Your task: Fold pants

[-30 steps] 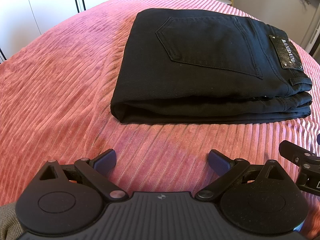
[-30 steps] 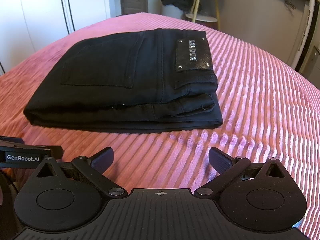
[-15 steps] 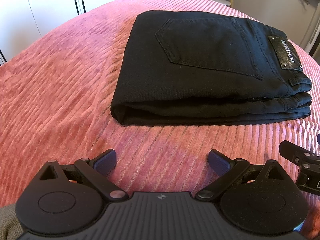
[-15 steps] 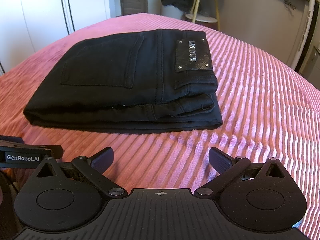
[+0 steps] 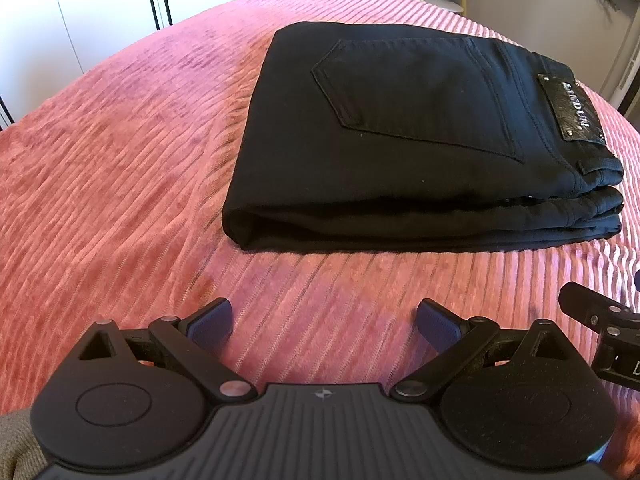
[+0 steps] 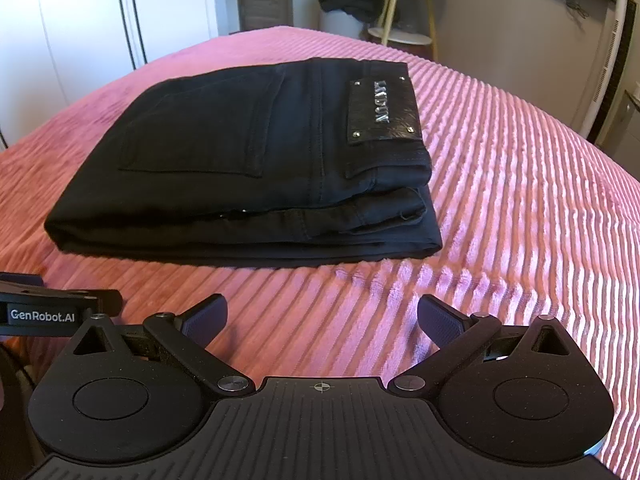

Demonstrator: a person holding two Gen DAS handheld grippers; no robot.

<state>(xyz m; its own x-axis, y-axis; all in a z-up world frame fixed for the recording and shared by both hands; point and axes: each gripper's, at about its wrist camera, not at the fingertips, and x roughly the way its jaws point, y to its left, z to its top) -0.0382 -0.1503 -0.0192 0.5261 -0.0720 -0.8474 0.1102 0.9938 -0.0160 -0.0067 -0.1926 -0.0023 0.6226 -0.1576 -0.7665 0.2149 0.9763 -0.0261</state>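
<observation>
The bedspread [image 5: 120,184], pink and ribbed, fills both views. On it lie the pants [image 5: 400,140], black and folded into a thick rectangle of several layers. In the left wrist view the rounded fold edge faces left and the waistband end faces right. The stack looks square, with its layers lined up along the near edge, though the waistband end steps slightly.

Compared with a second ago almost nothing has changed. The pants hold the same shape and the same place on the bedspread. In the left view the camera has tipped very slightly, so the pants sit a touch lower in frame; the right view is all but identical. Neither tool has gone back toward the cloth.

My reading is that the folding is finished and both tools are simply held clear, with no further fold called for.

The left gripper [image 5: 324,324] hangs just short of the pants' near edge, its jaws spread wide and holding nothing. The right gripper [image 6: 322,320] is the same, wide apart and empty, near the pants' waistband end.

On the pants' top layer sit a back pocket [image 5: 408,96] and, at the waistband, a shiny patch [image 6: 382,112].
</observation>
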